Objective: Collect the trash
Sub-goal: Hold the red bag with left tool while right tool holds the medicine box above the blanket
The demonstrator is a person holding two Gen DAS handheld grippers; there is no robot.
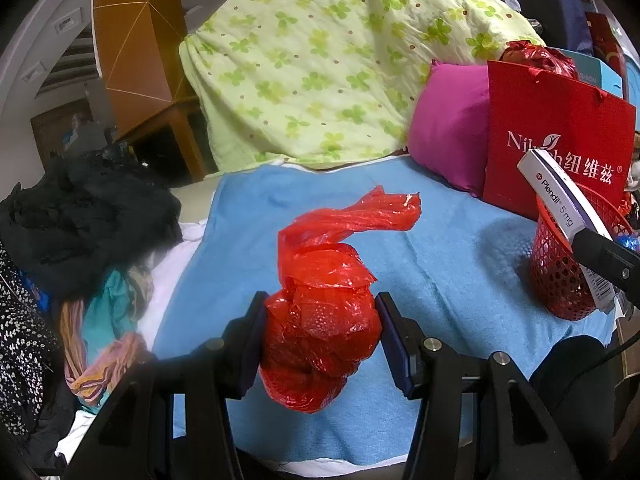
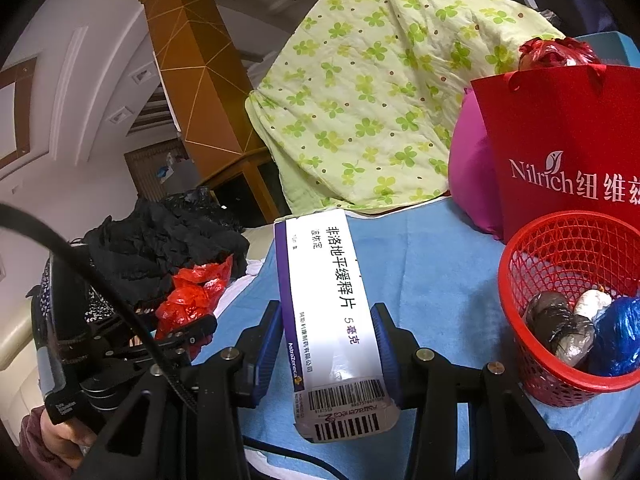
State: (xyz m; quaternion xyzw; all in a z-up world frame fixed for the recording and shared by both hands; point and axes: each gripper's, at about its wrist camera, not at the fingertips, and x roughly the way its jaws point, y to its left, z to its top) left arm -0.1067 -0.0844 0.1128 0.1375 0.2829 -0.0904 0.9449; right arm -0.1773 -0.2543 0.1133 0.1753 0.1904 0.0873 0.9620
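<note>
we saw the left gripper (image 1: 320, 340) with its jaws pinching a crumpled red plastic bag (image 1: 320, 320), the blue pads pressed against either side of the wad. a twisted tail of the bag rose from the bundle and reached toward the right, above the blue towel (image 1: 440, 248) that covered the surface. in the right wrist view the same gripper (image 2: 188, 330) showed at the left edge with the red bag (image 2: 192, 296) between its fingers, and a bare hand (image 2: 64, 440) held its handle low in the corner.

the right gripper (image 2: 328, 344) had its jaws clamped on a white and purple medicine box (image 2: 324, 312), which stood lengthwise between the pads with its barcode end nearest the camera. from the left wrist view we saw that box (image 1: 560, 208) tilted over the rim of the red mesh basket (image 1: 560, 280), with the right gripper (image 1: 600, 256) reaching in from the right edge.

the basket (image 2: 532, 264) stood on the towel at the right and held a grey wrapped lump (image 2: 560, 328), a white wad (image 2: 592, 302) and a blue foil ball (image 2: 616, 336). just behind it stood a red paper gift bag (image 2: 568, 140), beside a magenta cushion (image 1: 448, 136). a green clover quilt (image 1: 320, 60) was heaped behind the towel, and dark clothes (image 1: 88, 208) lay piled at the left.
</note>
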